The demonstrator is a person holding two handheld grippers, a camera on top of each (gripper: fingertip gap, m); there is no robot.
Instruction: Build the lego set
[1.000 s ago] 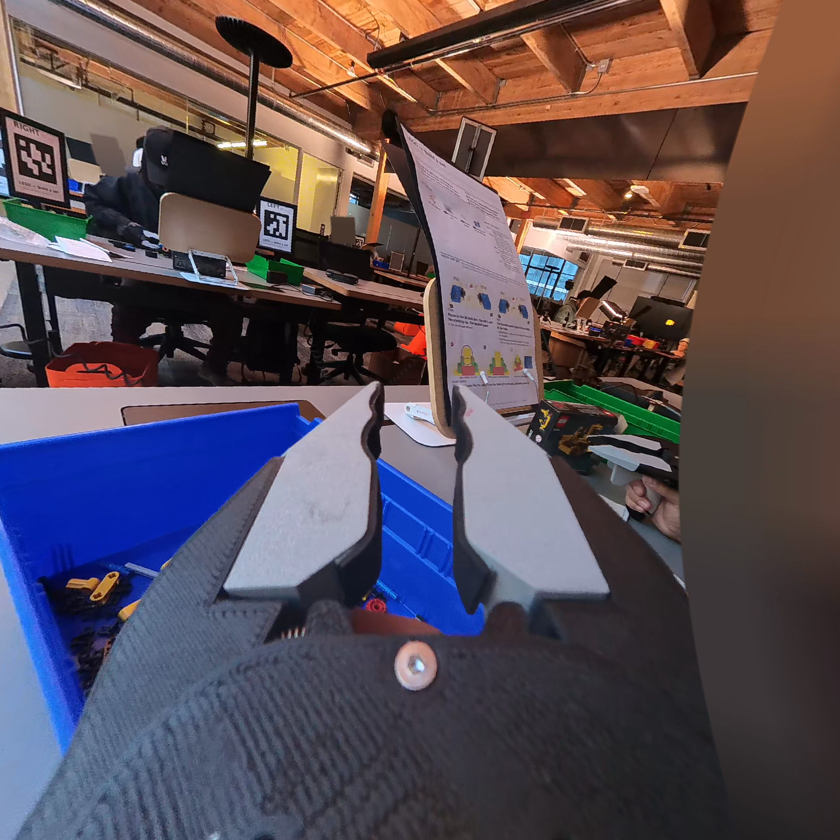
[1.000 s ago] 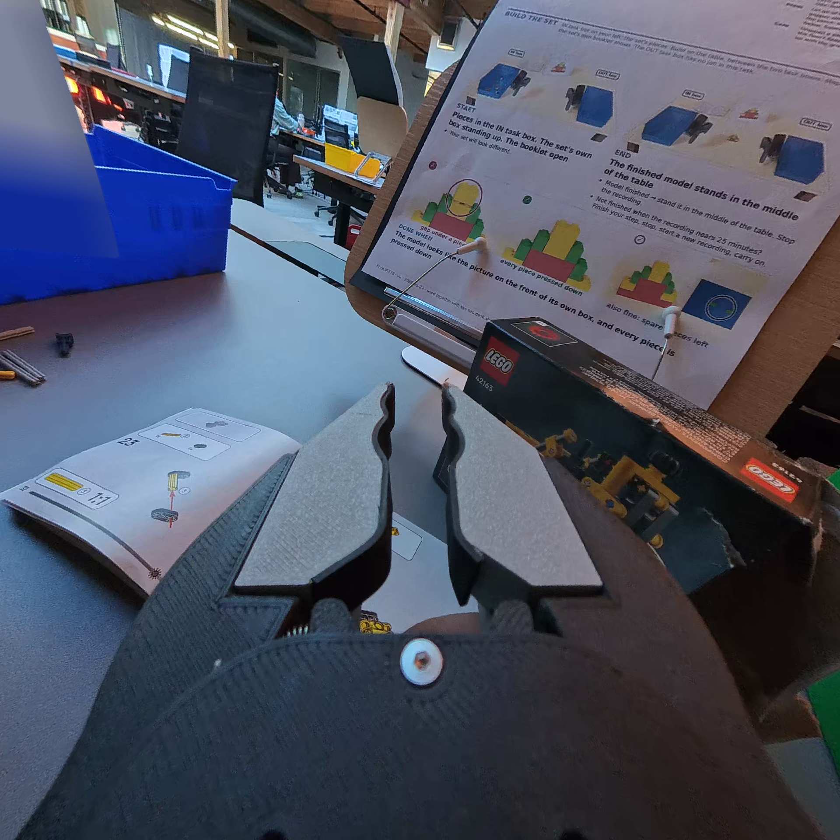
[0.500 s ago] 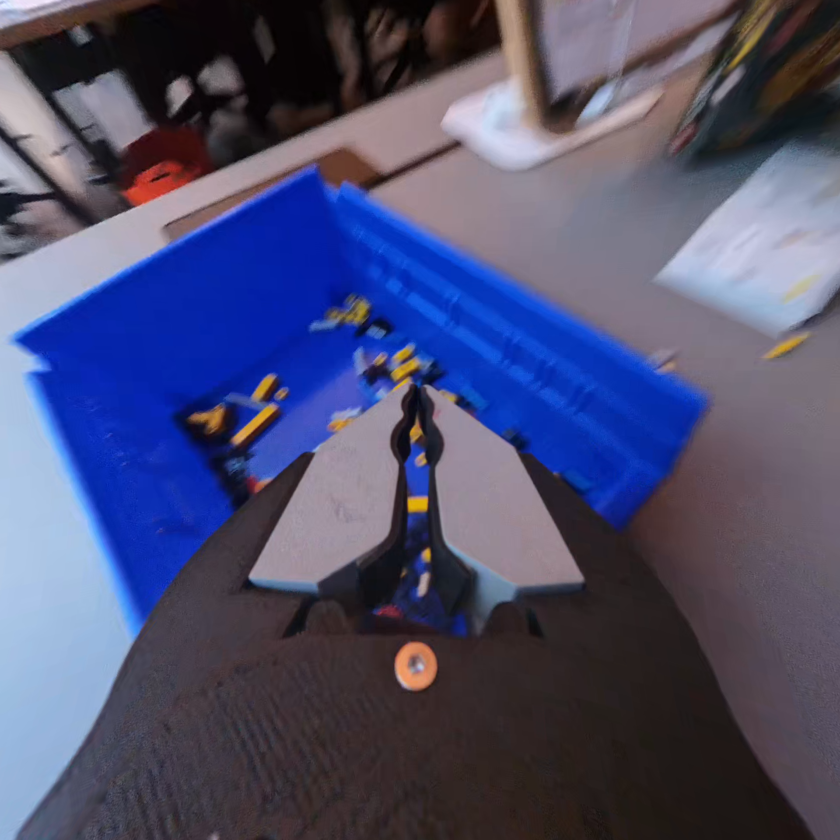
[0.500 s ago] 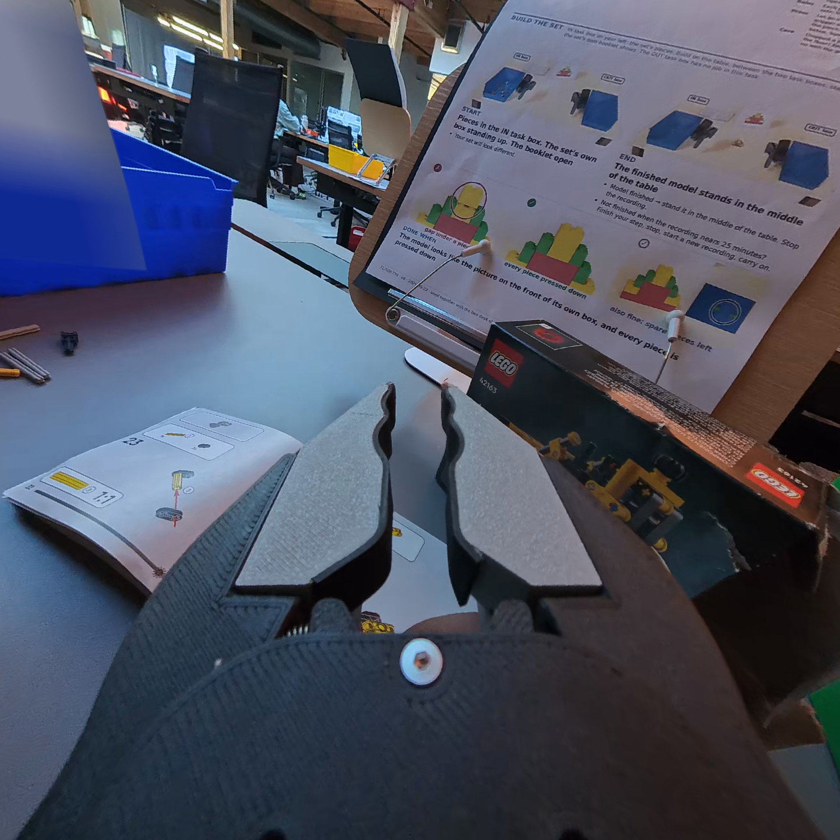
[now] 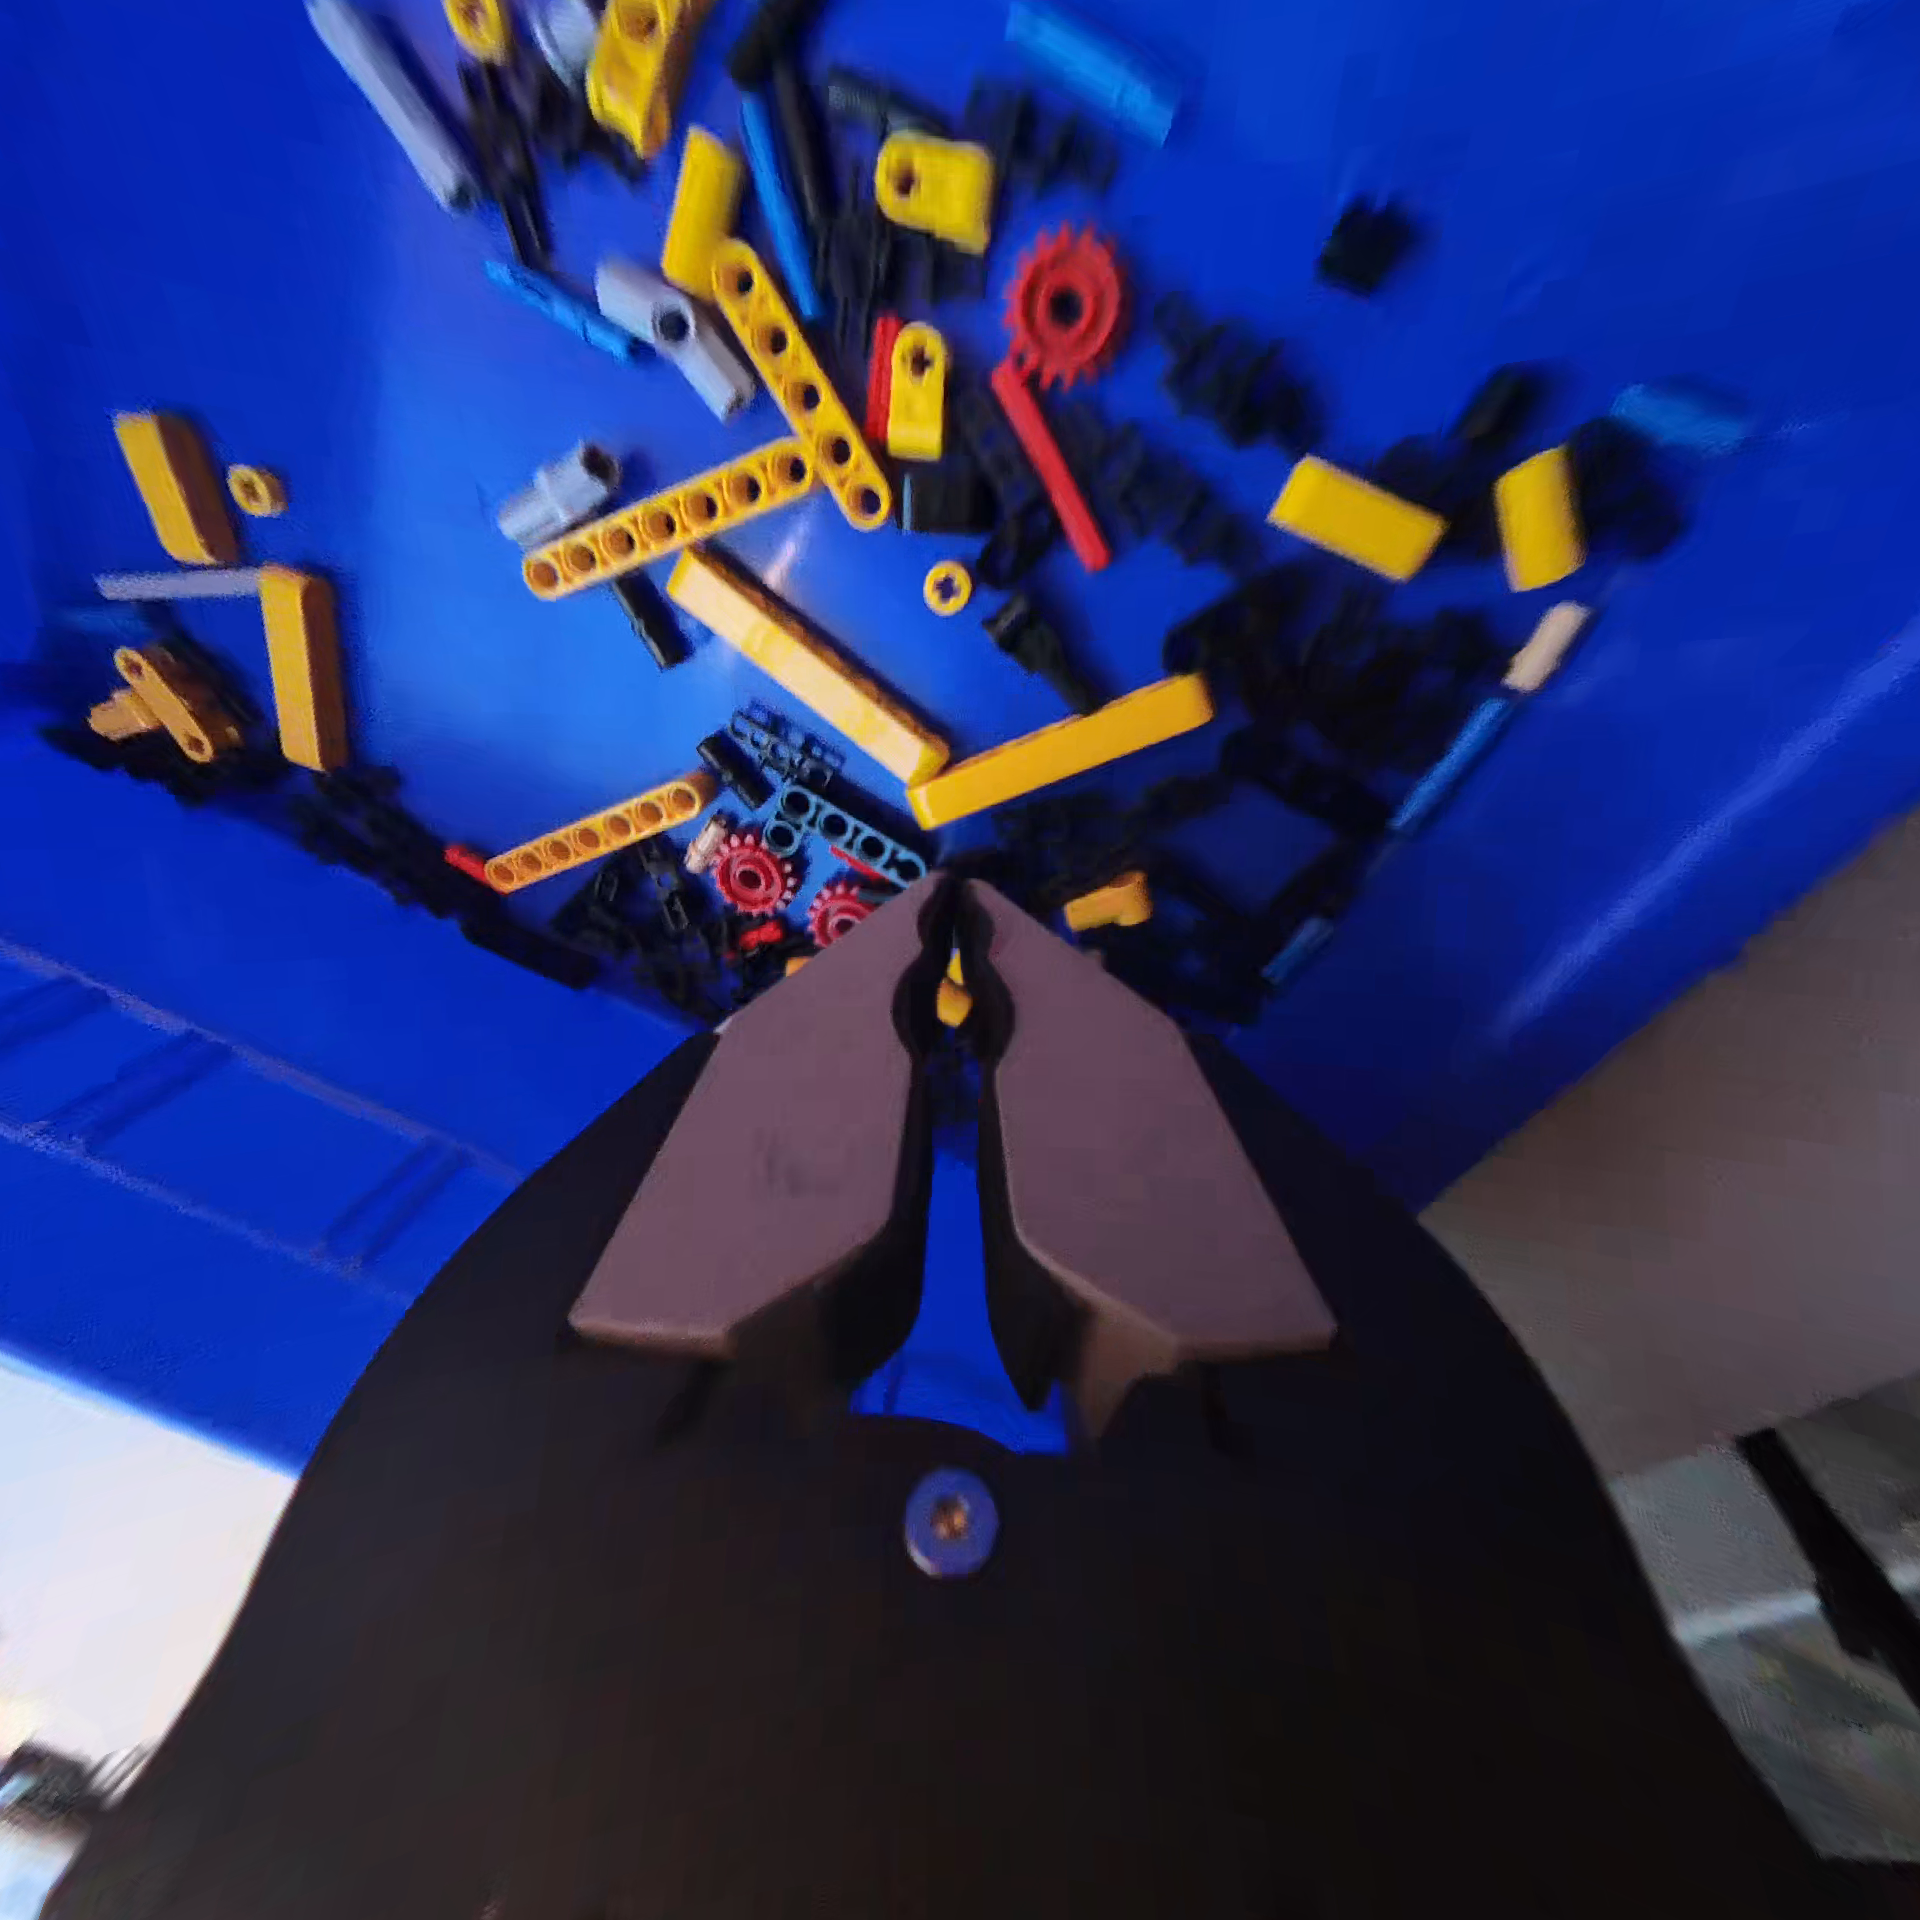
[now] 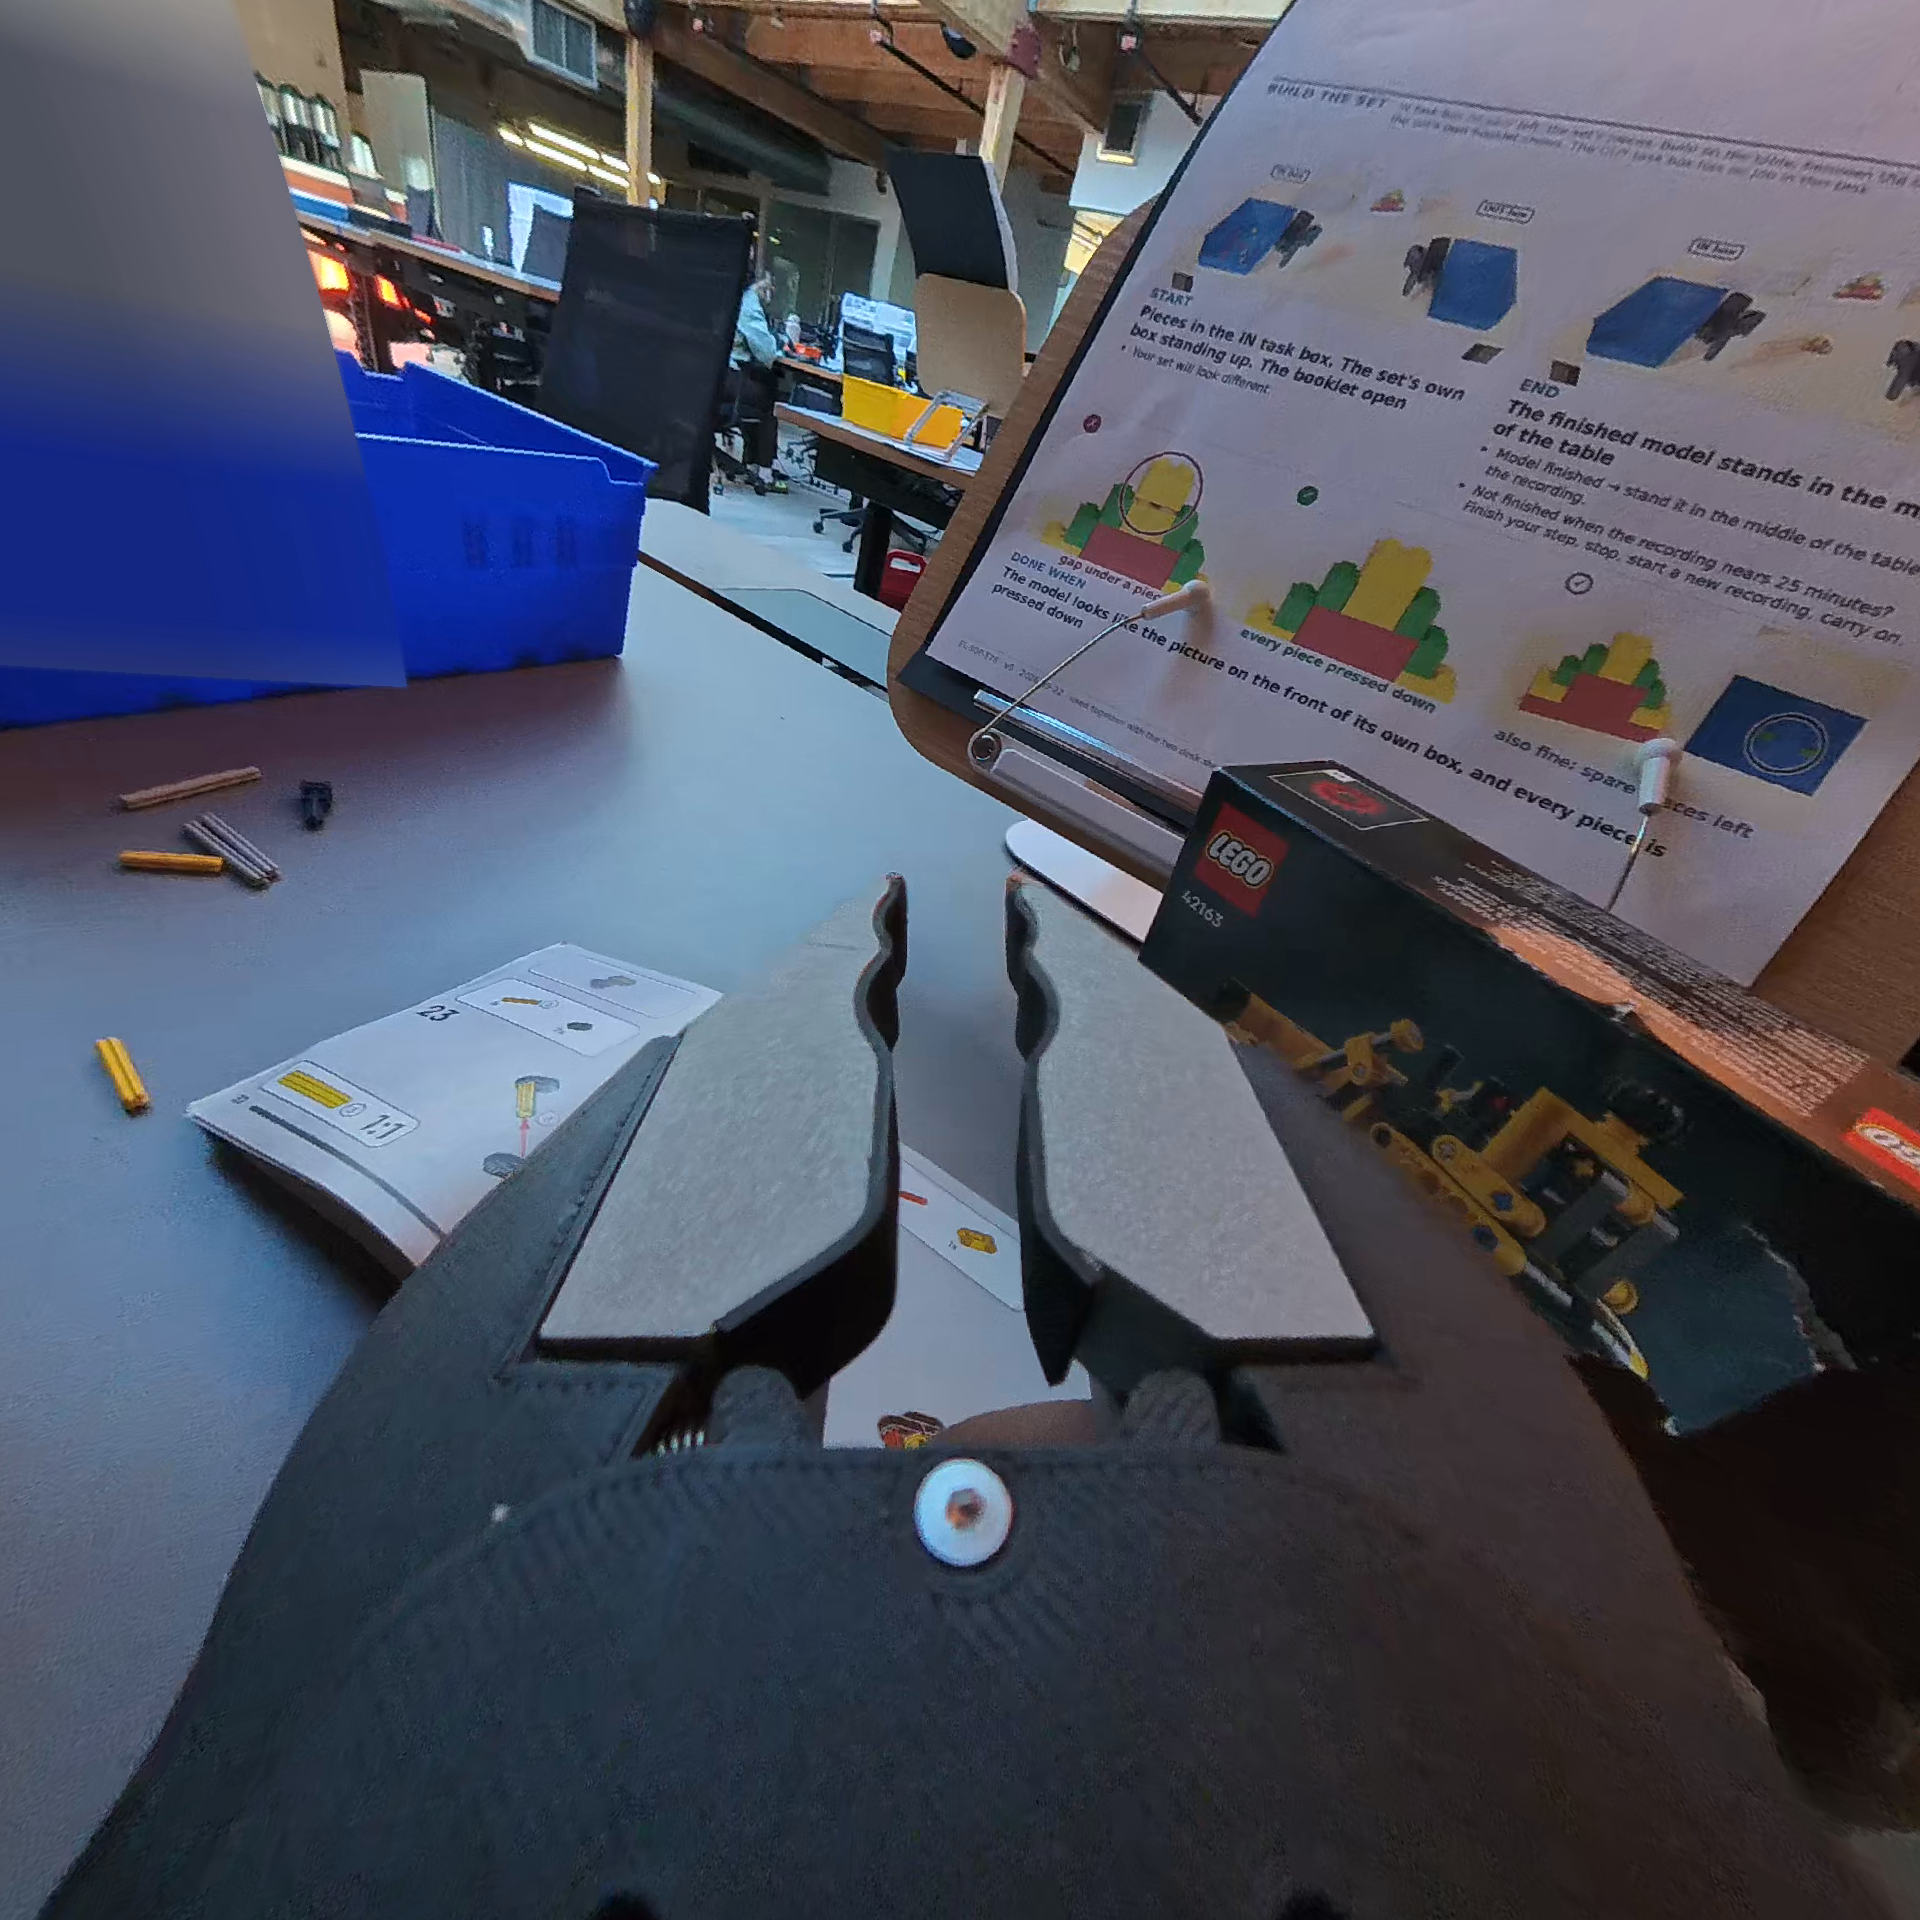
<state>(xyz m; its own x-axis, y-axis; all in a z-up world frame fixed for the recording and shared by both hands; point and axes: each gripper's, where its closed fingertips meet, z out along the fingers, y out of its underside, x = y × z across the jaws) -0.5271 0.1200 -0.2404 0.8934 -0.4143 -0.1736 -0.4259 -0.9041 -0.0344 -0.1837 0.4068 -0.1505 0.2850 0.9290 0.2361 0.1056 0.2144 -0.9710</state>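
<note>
Your left gripper (image 5: 948, 914) was down in the blue bin (image 5: 260, 1091), tips pressed nearly together at mid-frame; a yellow sliver showed in the notch behind them, but with the blur I couldn't tell whether you pinched it or it lay beneath. The loose pieces (image 5: 831, 499) were scattered across the upper half of that view: yellow beams, red gears, black pins. My read was that you were fishing for 1 part, so the smart play was to pick a piece lying clear of the black tangle and close square on its flat sides, not a corner.

Your right gripper (image 6: 954, 914) hung over the table with its tongs spread and nothing between them. The open booklet (image 6: 436, 1070) lay flat at lower left of that view, the set's box (image 6: 1455, 997) stood at right, just in front of the instruction sheet (image 6: 1507, 468) on its wooden stand. A few pins (image 6: 223, 847) sat loose on the grey table (image 6: 644, 810) at left. Behind was an open office with desks, chairs and timber ceiling beams.
</note>
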